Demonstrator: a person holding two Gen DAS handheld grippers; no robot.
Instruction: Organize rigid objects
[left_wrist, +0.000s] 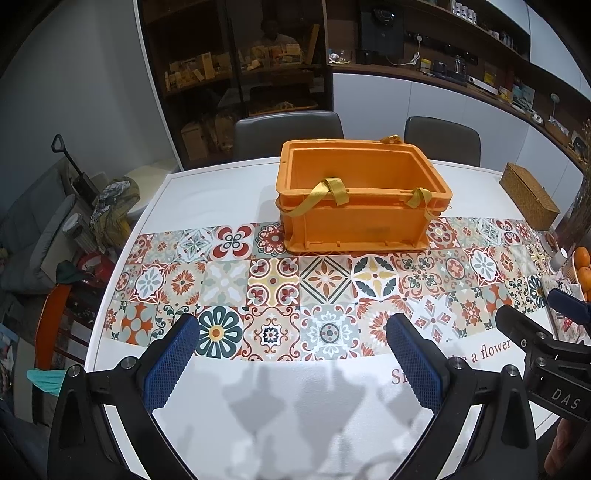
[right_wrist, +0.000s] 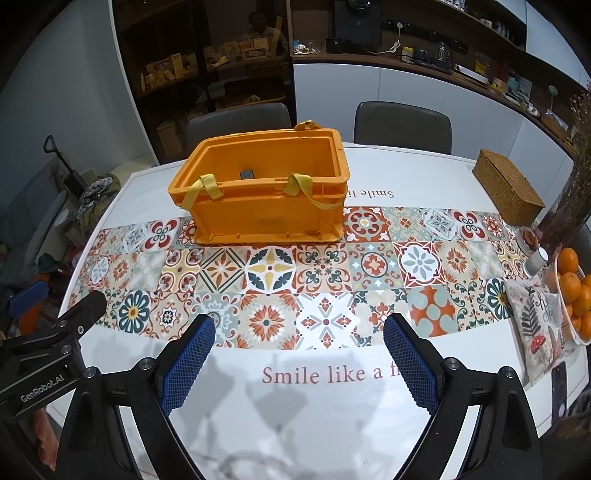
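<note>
**Both claws wide open, crate waiting**

Nearest the cameras are the two claws, hanging over the near edge of the table (right_wrist: 436, 173). Left claw (left_wrist: 291, 332) has its blue pads spread far apart, holding nothing and touching nothing. Right claw (right_wrist: 299, 332) is the same: wide apart, empty.

Orange crate (right_wrist: 266, 192) sits toward the far edge, a bit left of middle, partly on the tiled runner (right_wrist: 325, 280), yellow straps (left_wrist: 325, 192) flopped over its near rim. Right view shows one small dark thing (right_wrist: 246, 174) inside; can't tell what it is.

My guess for doing this step well: pick the next loose item first, come in low with pads square to it, and keep clear of those straps when dropping into the crate. Wicker box (right_wrist: 506, 184) sits at the far right corner.
</note>
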